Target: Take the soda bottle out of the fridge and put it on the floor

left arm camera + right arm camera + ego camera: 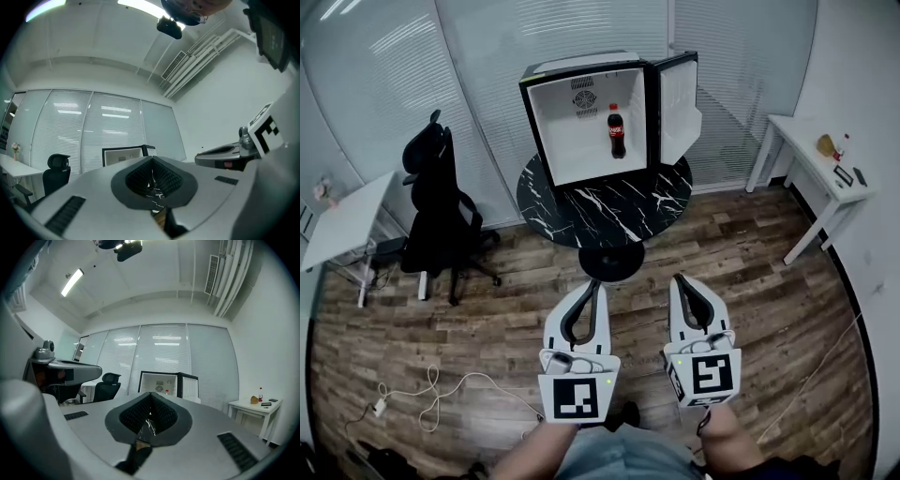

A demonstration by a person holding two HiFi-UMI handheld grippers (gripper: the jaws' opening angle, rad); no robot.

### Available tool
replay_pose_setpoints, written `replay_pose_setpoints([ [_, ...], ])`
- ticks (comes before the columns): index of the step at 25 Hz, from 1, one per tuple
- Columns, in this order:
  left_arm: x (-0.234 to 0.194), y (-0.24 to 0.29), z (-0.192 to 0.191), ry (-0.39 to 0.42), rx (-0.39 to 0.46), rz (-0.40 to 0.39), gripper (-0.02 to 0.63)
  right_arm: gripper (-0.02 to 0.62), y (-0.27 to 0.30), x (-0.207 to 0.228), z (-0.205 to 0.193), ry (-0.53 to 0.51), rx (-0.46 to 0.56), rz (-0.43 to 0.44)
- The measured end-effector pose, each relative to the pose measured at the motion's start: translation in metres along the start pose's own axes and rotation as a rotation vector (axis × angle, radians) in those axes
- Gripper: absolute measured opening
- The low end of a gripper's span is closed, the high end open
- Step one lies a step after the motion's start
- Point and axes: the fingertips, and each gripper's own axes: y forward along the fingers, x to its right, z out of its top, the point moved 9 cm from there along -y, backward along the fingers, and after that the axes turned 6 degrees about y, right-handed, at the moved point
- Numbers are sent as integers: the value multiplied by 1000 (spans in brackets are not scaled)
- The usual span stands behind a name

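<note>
The soda bottle [616,131], dark with a red label, stands upright inside the open white-lined mini fridge [546,122]. The fridge door [678,98] is swung out to the right. The fridge sits on a round black marble table [609,206]. Both grippers are held low over the wooden floor, well short of the table. My left gripper [593,284] is shut and holds nothing. My right gripper [679,279] is also shut and empty. The fridge [159,383] shows far off beyond the closed tips in the right gripper view, and it [122,154] shows in the left gripper view too.
A black office chair [436,202] stands left of the table, beside a white desk [352,220]. Another white desk [816,169] with small items is at the right wall. A white cable [441,389] lies on the floor at lower left. Glass walls with blinds close the back.
</note>
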Motion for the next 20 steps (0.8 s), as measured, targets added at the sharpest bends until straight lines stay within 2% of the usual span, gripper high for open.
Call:
replay_pose_setpoints([
  [4, 3, 7, -14, -28, -48, 14, 17, 14, 12, 10, -11, 15, -19, 9],
  [10, -23, 47, -38, -11, -45, 24, 17, 14, 63, 15, -29, 11, -56, 26],
  [20, -106, 182, -87, -23, -35, 9, 17, 14, 221, 33, -39, 2, -77, 12],
])
